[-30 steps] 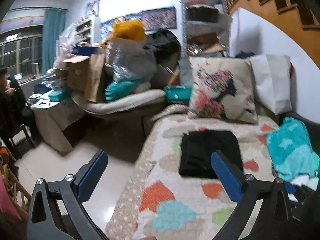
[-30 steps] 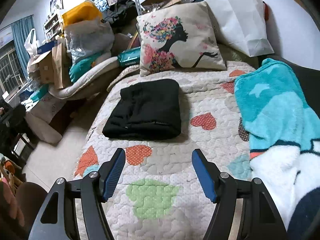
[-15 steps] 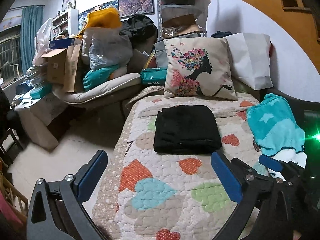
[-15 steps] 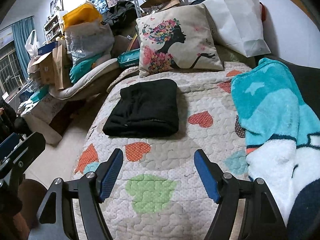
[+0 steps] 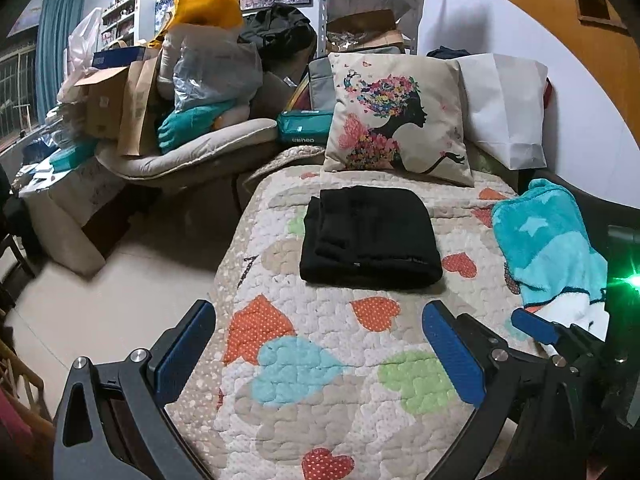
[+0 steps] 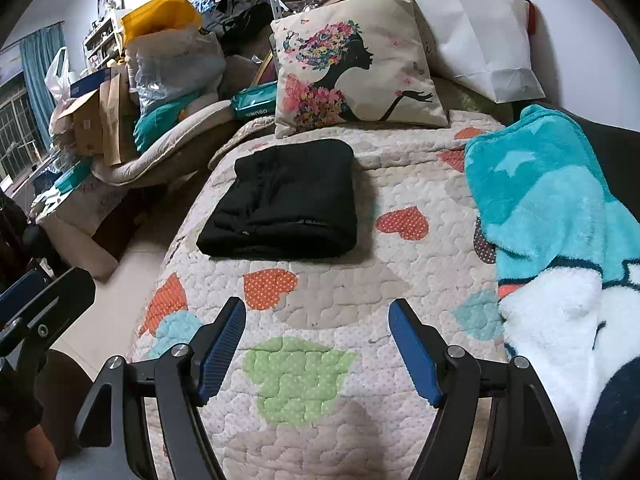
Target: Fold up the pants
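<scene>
Black pants (image 5: 370,236) lie folded in a neat rectangle on the heart-patterned quilt (image 5: 320,380), in front of a printed cushion (image 5: 396,116). They also show in the right wrist view (image 6: 286,200). My left gripper (image 5: 320,344) is open and empty, held back from the pants over the quilt's near end. My right gripper (image 6: 318,344) is open and empty, also short of the pants. The right gripper shows at the right of the left wrist view (image 5: 536,330). The left gripper shows at the left edge of the right wrist view (image 6: 24,304).
A teal and white fleece blanket (image 6: 560,216) lies along the quilt's right side. A white bag (image 6: 476,28) leans behind the cushion. Boxes, bags and cushions (image 5: 192,92) pile up to the left, with bare floor (image 5: 112,288) beside the bed.
The left gripper view has swung right and steadied, so the pants now sit centred ahead. The right gripper has drawn back slightly. Both stay open; the pants have not moved.
</scene>
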Demonstrator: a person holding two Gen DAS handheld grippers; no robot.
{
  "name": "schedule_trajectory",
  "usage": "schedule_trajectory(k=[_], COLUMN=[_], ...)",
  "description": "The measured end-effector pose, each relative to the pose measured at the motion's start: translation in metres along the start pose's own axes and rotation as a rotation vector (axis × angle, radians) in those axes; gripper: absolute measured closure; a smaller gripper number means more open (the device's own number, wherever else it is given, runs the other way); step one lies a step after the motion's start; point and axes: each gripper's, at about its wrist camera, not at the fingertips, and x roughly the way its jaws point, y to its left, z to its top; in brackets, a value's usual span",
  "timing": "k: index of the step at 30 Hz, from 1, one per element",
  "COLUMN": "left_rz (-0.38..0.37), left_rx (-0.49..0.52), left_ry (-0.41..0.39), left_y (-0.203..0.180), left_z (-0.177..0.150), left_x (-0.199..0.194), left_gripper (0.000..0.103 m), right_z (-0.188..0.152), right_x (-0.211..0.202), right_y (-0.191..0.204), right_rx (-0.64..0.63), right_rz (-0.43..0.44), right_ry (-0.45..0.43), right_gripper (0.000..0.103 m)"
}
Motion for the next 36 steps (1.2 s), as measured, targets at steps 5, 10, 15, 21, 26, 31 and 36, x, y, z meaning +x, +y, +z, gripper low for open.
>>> schedule_trajectory(k=[5,10,15,21,26,31,36], left_rz=[-0.011,-0.016,-0.015,-0.026,-0.027,-0.033,-0.034], left_rx=[-0.014,-0.022,-0.018,-0.047,-0.065,-0.072,-0.084], left_ry=[0.019,0.030,0.046,0.090,0.111,0.140,0.163], left_y=[0.002,0.004,0.005,0.011,0.015,0.018,0.023], left_z=[-0.002,-0.003,-0.006,-0.010,-0.013,-0.017,-0.021], left_x=[0.004,0.007,0.013,0.025,0.032,0.040,0.049], left_gripper=[0.000,0.000,0.000,0.000,0.000,0.000,0.000], right_z=[-0.002,-0.003,-0.004,-0.006,-0.008,-0.010,-0.011], right_x=[0.003,0.007,0.010,0.013,0.017,0.020,0.024], right_y=[0.001,0.002,0.003,0.004,0.004,0.005,0.005], right_rx=[-0.005,-0.011,-0.019,-0.027,-0.029,-0.034,-0.037], right_rz=[-0.004,-0.005,-0.007,-0.012,-0.017,-0.023,-0.028], right_ry=[0.011,0.023,0.033,0.043,0.054,0.064,0.073], right_gripper=[0.024,0.023,0.023,0.023,0.023,0.023,0.022])
